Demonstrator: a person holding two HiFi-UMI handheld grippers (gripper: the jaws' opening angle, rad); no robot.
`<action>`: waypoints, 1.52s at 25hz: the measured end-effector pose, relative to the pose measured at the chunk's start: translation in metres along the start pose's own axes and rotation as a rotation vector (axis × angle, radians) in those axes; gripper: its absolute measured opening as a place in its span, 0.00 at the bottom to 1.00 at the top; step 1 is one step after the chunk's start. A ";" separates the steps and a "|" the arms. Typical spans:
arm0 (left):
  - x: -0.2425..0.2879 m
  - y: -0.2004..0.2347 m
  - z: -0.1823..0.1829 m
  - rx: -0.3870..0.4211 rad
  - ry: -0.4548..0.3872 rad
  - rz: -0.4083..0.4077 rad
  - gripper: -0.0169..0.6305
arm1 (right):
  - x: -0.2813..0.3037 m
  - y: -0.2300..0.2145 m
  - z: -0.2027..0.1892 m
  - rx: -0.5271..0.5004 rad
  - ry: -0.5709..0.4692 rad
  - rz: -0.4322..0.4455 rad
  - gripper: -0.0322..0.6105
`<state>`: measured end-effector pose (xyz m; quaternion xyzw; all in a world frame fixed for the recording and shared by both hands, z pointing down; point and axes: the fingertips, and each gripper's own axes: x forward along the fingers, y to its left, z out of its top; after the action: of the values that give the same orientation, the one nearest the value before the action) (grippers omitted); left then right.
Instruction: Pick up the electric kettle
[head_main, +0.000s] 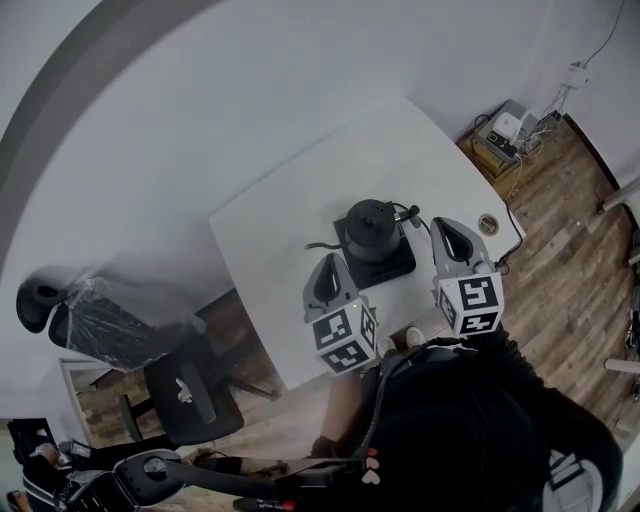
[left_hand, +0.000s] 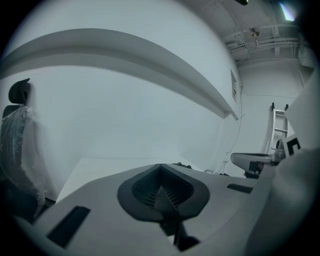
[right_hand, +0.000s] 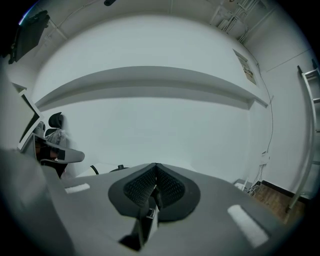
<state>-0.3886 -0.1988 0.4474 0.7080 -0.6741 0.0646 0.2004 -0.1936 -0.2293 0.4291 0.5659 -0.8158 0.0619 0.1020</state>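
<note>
Plainly, electric kettle (head_main: 372, 228) stands upright, spout leftward; left gripper (head_main: 327, 266) and right gripper (head_main: 445, 228) closed, empty.

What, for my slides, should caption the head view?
Shut left gripper and right gripper near the electric kettle on a white table.

White table (head_main: 285, 215) near a pale wall (head_main: 200, 100), wood-plank floor (head_main: 570, 250), plastic-wrapped office chair (head_main: 120, 325) at the left.
</note>
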 end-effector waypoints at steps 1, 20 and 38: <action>0.000 0.001 -0.003 0.006 0.007 0.009 0.03 | 0.002 0.000 -0.003 -0.001 0.006 0.004 0.05; 0.035 0.049 -0.056 -0.256 0.021 0.004 0.20 | 0.067 -0.001 -0.105 -0.068 0.235 0.187 0.29; 0.101 0.049 -0.079 -0.256 0.109 -0.039 0.29 | 0.116 0.001 -0.142 -0.125 0.332 0.164 0.30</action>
<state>-0.4145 -0.2640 0.5652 0.6851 -0.6510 0.0123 0.3268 -0.2203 -0.3041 0.5949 0.4720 -0.8335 0.1118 0.2647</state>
